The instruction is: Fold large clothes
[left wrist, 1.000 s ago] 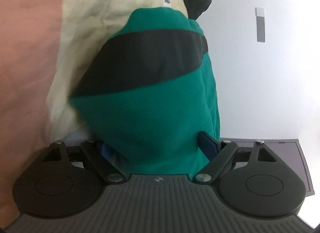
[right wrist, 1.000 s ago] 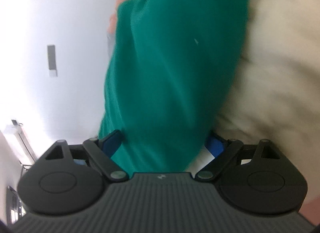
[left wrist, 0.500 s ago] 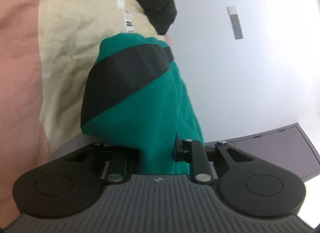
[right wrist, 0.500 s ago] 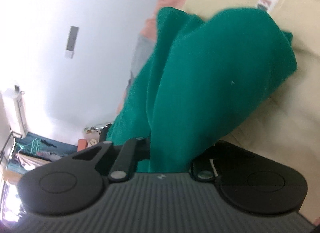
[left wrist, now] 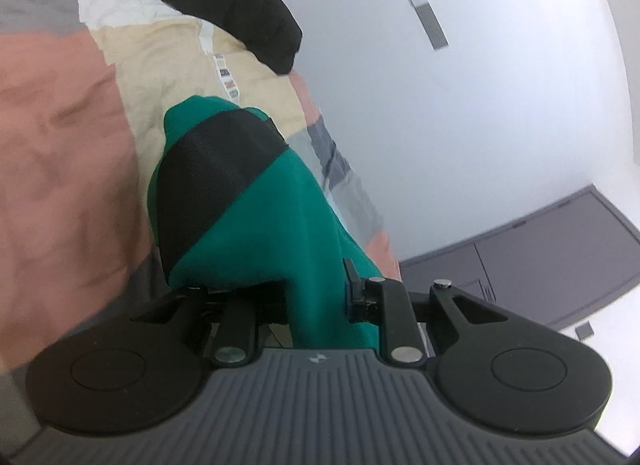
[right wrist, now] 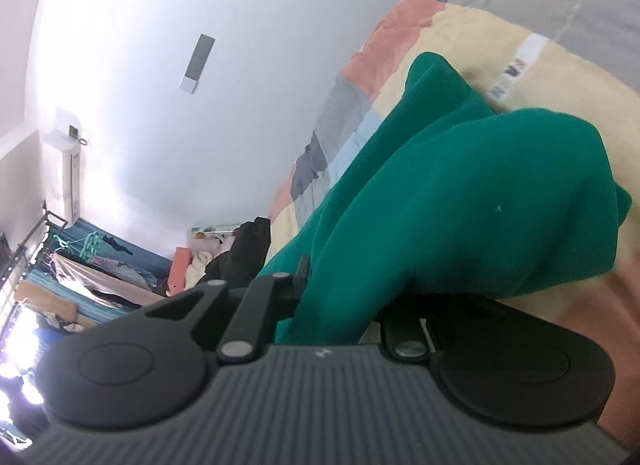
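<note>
Both my grippers are clamped on the green garment: left gripper and right gripper each pinch a bunched fold, jaws nearly together. Beyond, it drapes onto the patchwork bedspread, near its wall-side edge.

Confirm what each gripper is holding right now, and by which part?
Both are shut on the green garment: left gripper near its black band, right gripper on plain green fabric.

A: Which colours has the garment?
B: Deep green, with one broad black ribbed band.
A: And the bed cover under it?
B: Patchwork: salmon pink, cream, grey, some pale blue. The wall is white, the tools black.
</note>
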Action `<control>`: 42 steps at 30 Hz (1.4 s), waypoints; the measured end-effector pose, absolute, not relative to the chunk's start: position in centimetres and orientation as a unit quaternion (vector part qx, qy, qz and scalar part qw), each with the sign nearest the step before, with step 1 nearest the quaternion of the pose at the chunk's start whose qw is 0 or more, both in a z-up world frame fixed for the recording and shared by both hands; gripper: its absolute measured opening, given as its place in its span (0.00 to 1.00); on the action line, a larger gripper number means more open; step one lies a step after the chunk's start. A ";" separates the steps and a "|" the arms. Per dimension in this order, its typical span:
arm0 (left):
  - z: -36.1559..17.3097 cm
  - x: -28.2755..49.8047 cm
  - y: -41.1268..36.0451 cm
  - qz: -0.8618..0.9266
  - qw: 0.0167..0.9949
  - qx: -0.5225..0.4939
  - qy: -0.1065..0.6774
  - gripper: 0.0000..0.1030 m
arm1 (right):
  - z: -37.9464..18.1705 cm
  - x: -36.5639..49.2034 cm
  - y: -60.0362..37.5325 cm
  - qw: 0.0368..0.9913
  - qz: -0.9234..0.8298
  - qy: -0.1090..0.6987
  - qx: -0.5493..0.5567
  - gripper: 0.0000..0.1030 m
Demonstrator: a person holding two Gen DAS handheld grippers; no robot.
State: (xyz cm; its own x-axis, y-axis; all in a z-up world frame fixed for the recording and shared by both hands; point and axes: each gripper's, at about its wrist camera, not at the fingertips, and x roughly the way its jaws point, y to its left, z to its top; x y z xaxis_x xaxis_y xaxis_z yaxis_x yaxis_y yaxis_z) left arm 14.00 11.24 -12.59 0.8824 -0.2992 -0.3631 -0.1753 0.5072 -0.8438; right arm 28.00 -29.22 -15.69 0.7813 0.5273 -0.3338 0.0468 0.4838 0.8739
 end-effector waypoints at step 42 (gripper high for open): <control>-10.2 29.0 12.0 -0.080 0.921 -0.349 0.153 0.64 | -11.3 39.7 -27.7 0.913 0.213 0.179 0.299 0.64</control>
